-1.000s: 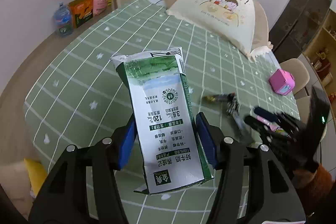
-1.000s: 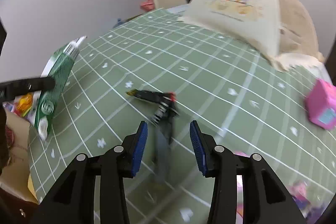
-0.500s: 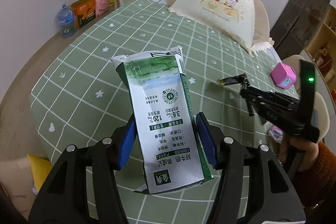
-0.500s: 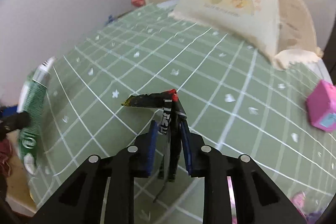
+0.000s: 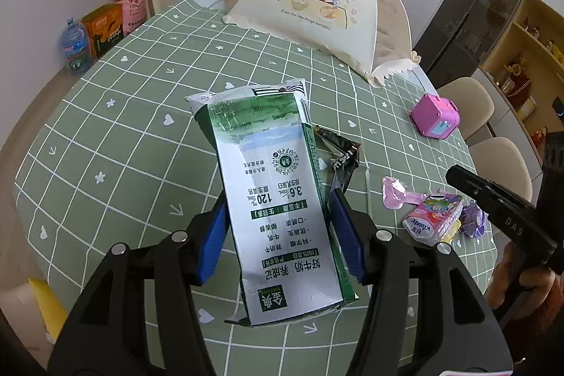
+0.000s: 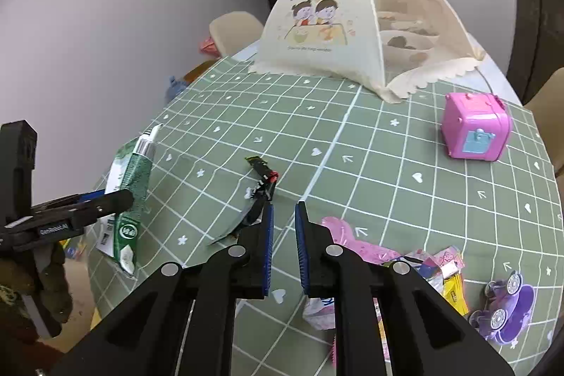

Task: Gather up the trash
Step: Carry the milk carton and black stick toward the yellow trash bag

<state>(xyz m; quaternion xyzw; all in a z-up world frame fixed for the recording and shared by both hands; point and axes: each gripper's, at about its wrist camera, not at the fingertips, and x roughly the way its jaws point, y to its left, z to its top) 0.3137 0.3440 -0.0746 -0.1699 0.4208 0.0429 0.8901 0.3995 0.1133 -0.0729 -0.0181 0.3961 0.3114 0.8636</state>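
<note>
Green checked cloth with white hearts and arrows covers the surface (image 5: 116, 115) in the left wrist view, with pale chairs around it. The left tool (image 5: 278, 235) has its blue pads clamped on a flattened milk carton (image 5: 278, 199), held clear of the cloth; its upside-down print shows "3.6", "120" and a "SATINE" logo. Behind the carton lies a black wrapper (image 5: 340, 154). To the right sits a tissue pack (image 5: 431, 217) reading "Kleenex", and a pink toy box (image 5: 436, 120). A cream mesh food cover (image 5: 317, 9) carries "开饭啦!". On the floor stands a box marked "Orange" (image 5: 104, 29).

Seen from the right wrist view, the right tool (image 6: 283, 245) stands slightly parted and holds nothing; the black wrapper (image 6: 262, 185) lies just ahead of its left finger. Only this view shows a purple toy car (image 6: 507, 312) plainly and bowls under the cover (image 6: 317, 23).
</note>
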